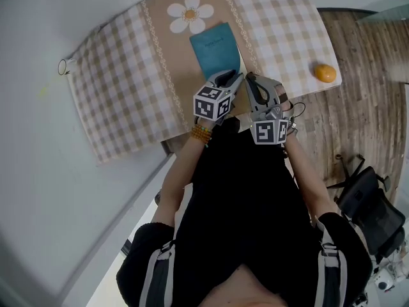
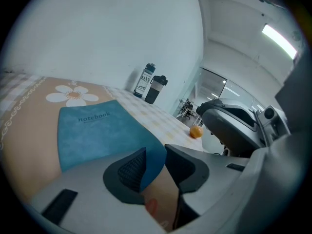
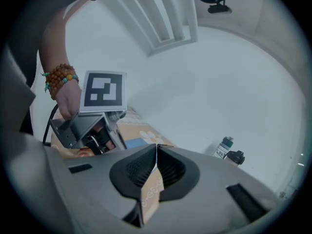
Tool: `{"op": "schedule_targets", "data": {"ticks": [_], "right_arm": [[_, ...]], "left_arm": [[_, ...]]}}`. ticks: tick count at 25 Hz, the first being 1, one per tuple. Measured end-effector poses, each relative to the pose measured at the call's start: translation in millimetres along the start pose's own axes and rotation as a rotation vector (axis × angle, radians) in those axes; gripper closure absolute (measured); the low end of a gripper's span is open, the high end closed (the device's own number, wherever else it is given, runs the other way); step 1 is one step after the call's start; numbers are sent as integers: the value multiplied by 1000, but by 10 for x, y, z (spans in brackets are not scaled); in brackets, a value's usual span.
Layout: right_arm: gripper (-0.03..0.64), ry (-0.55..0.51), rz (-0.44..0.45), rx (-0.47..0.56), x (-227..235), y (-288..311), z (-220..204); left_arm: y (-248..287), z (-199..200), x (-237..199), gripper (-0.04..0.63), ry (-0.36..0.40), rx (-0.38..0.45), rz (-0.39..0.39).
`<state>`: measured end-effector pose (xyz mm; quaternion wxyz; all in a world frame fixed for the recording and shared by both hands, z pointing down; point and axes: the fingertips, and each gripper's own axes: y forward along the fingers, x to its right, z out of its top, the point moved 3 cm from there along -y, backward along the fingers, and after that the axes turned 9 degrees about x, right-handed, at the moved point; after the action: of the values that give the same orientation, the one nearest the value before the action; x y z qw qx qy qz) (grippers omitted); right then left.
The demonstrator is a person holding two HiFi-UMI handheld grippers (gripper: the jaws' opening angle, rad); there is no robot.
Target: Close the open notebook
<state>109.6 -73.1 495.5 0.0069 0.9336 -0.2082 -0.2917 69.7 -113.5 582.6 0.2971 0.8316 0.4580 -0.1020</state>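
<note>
A teal notebook [image 1: 217, 50] lies closed and flat on the checked tablecloth [image 1: 121, 82], cover up, with the word "notebook" on it [image 2: 95, 130]. My left gripper [image 1: 233, 77] hovers at its near edge, jaws apart. In the left gripper view [image 2: 155, 162] the book's near corner shows in the gap between the pads, and neither pad presses on it. My right gripper [image 1: 253, 82] sits just right of the left one, off the book. Its jaws are shut together with nothing between them [image 3: 156, 165]. The left gripper [image 3: 97, 126] appears in the right gripper view too.
An orange [image 1: 325, 73] rests near the table's right edge. Two bottles [image 2: 150, 84] stand by the wall at the far end. A daisy print [image 1: 190, 13] lies beyond the notebook. An office chair [image 1: 370, 203] stands on the wooden floor at right.
</note>
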Motion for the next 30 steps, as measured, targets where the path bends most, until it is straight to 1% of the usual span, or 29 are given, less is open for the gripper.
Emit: {"op": "schedule_targets", "data": {"ticks": [1, 3, 11, 15, 19, 22, 25, 27, 30], "right_arm": [[606, -1, 1, 0, -3, 7, 1], [606, -4, 3, 2, -7, 18, 6], [604, -3, 2, 0, -22, 9, 5], [604, 4, -9, -11, -8, 3, -21], [605, 15, -23, -20, 56, -2, -68], [604, 15, -25, -27, 65, -23, -97], [605, 20, -23, -32, 61, -9, -101], [604, 27, -5, -42, 21, 25, -123], [604, 37, 42, -55, -95, 110, -181]], "left_arm": [[2, -5, -1, 458, -1, -2, -4], [-12, 8, 7, 456, -3, 8, -15], [-249, 205, 78, 453, -13, 108, -40], [-373, 284, 89, 449, -6, 138, -48], [-447, 361, 102, 449, 15, 152, -52], [-491, 389, 188, 440, 56, 149, -83], [-514, 412, 257, 439, 75, 156, -101], [-507, 384, 230, 439, 69, 157, -90], [-526, 334, 128, 440, 36, 164, -49]]}}
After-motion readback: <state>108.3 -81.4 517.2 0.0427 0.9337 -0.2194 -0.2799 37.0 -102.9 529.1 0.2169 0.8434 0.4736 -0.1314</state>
